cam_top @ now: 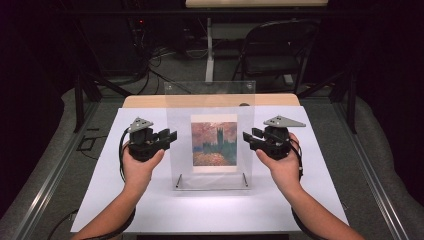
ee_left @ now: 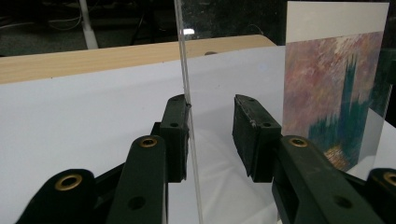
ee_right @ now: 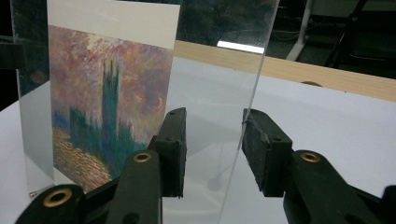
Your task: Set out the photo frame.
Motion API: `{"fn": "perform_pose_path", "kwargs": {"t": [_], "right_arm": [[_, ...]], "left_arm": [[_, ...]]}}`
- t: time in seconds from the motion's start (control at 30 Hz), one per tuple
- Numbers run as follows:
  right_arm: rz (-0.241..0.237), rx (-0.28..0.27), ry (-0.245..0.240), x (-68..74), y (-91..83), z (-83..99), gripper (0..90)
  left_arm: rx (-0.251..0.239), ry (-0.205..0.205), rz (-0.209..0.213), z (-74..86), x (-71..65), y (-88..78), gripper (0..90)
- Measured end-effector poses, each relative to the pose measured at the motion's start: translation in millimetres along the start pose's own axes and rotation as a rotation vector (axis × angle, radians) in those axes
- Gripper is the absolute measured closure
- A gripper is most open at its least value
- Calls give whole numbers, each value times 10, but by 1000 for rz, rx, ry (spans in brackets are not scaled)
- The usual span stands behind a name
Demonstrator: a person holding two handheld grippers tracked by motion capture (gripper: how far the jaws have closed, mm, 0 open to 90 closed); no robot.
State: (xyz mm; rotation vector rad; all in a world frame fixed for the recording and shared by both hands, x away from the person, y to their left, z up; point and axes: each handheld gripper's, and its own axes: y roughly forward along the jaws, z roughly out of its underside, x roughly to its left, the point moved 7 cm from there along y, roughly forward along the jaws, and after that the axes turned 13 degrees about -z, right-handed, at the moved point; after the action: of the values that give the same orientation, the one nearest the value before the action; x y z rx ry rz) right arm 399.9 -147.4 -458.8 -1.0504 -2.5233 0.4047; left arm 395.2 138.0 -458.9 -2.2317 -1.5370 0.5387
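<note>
While each jaw pair stands apart, left gripper (cam_top: 170, 136) and right gripper (cam_top: 248, 136) straddle the acrylic frame (cam_top: 210, 97) edges.

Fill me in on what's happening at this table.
A person holds a gripper in each hand on either side of an upright clear acrylic frame with a painting print inside. The left gripper and right gripper each straddle a side edge of the panel, one jaw in front, one behind. Neither is clamped; one pad just touches the edge.
</note>
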Motion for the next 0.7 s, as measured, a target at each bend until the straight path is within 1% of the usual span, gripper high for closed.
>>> {"fn": "perform_pose_path", "kwargs": {"t": [0.07, 0.1, 0.17, 0.2, 0.27, 0.3, 0.33, 0.37, 0.4, 0.43, 0.47, 0.5, 0.53, 0.57, 0.63, 0.7], "right_arm": [[-9, -15, -8, 59, -61, 34, 604], [-9, -15, -8, 59, -61, 34, 604], [-22, -22, -10, 103, -114, 60, 605], [-28, -30, -6, 130, -139, 75, 605], [-40, -39, -18, 198, -215, 124, 605], [-40, -39, -18, 198, -215, 124, 605], [-51, -50, -22, 244, -263, 164, 603], [-51, -50, -22, 244, -263, 164, 603], [-70, -69, -23, 276, -316, 214, 603], [-70, -69, -23, 276, -316, 214, 603], [-85, -78, -19, 313, -352, 255, 606], [-85, -78, -19, 313, -352, 255, 606], [-93, -78, -23, 350, -384, 286, 599], [-96, -80, -32, 367, -396, 297, 585], [-97, -91, -42, 394, -415, 316, 566], [-100, -95, -42, 406, -418, 323, 548]], "left_arm": [[-2, -3, 13, 28, -9, -53, 665], [-6, -10, 27, 44, -15, -82, 665], [-11, -20, 47, 80, -29, -141, 666], [-13, -20, 57, 98, -38, -168, 666], [-28, -15, 77, 159, -62, -254, 664], [-28, -15, 77, 159, -62, -254, 662], [-34, -12, 84, 181, -74, -281, 658], [-40, -10, 89, 203, -85, -304, 658], [-41, -6, 99, 224, -98, -332, 645], [-47, -5, 104, 245, -114, -355, 645], [-49, 0, 110, 269, -127, -378, 625], [-55, 0, 115, 293, -138, -398, 625], [-60, -1, 122, 316, -150, -417, 608], [-71, 4, 114, 339, -161, -443, 609], [-80, 0, 118, 360, -168, -459, 609], [-78, 0, 120, 372, -171, -465, 597]]}}
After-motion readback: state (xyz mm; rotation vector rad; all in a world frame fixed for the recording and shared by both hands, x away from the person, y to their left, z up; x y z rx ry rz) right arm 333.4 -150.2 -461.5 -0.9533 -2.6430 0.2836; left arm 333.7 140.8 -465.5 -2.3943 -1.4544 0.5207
